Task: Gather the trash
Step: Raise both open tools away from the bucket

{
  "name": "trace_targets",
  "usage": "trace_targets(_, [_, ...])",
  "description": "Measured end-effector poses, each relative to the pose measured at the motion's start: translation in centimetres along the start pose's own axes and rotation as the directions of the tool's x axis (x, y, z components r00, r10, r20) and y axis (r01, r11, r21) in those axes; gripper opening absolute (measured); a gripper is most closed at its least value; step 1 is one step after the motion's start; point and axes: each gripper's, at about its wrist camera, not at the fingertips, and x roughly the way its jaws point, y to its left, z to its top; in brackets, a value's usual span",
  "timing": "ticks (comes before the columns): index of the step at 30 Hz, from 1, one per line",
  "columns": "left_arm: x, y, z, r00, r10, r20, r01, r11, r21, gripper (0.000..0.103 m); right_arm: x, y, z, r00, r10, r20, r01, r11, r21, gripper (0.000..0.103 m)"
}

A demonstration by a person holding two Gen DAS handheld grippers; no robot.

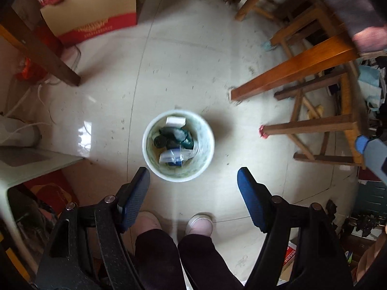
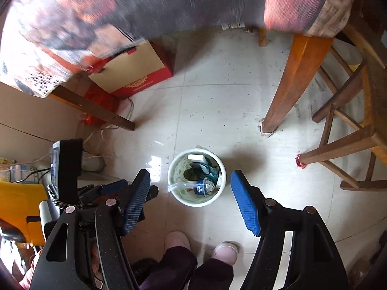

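A white round bin stands on the tiled floor, seen from above, also in the right wrist view. It holds a white box, dark green wrappers and a crushed clear plastic bottle with a blue label. My left gripper is open and empty, high above the bin's near rim. My right gripper is open and empty, also above the bin. The left gripper's body shows at the left of the right wrist view; the right gripper's blue tip shows at the right edge of the left wrist view.
The person's pink shoes and dark trousers are just before the bin. Wooden table legs and a wooden stool stand to the right. A red and tan cardboard box sits at the back left. A patterned tablecloth hangs overhead.
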Motion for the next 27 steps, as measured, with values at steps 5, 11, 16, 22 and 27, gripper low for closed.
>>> trace_targets(5, [-8.3, -1.6, -0.9, 0.996, 0.028, 0.089, -0.028, 1.000, -0.004, 0.074, -6.7, 1.9, 0.8, 0.999, 0.007, 0.040, -0.006, 0.999, -0.046, 0.066])
trace_targets(11, [-23.6, -3.8, -3.5, 0.959, 0.054, 0.279, -0.052, 0.999, -0.015, 0.073, -18.2, 5.1, 1.4, 0.985, 0.004, 0.173, 0.016, 0.993, -0.117, 0.066])
trace_targets(16, [-37.1, -5.5, -7.3, 0.881, 0.032, 0.472, -0.038, 0.999, 0.003, 0.073, -29.1, 8.0, 0.2, 0.937, 0.008, 0.349, 0.047, 0.988, -0.148, 0.066])
trace_targets(22, [-50.5, -7.5, -14.7, 0.751, -0.052, 0.659, -0.025, 0.994, 0.108, 0.074, -41.1, 12.9, -4.9, 0.829, 0.057, 0.556, 0.050, 0.983, -0.175, 0.066])
trace_targets(27, [-57.9, -8.5, -22.5, 0.648, -0.119, 0.752, -0.048, 0.979, 0.196, 0.074, -48.0, 17.0, -10.7, 0.740, 0.069, 0.669, 0.091, 0.975, -0.201, 0.066])
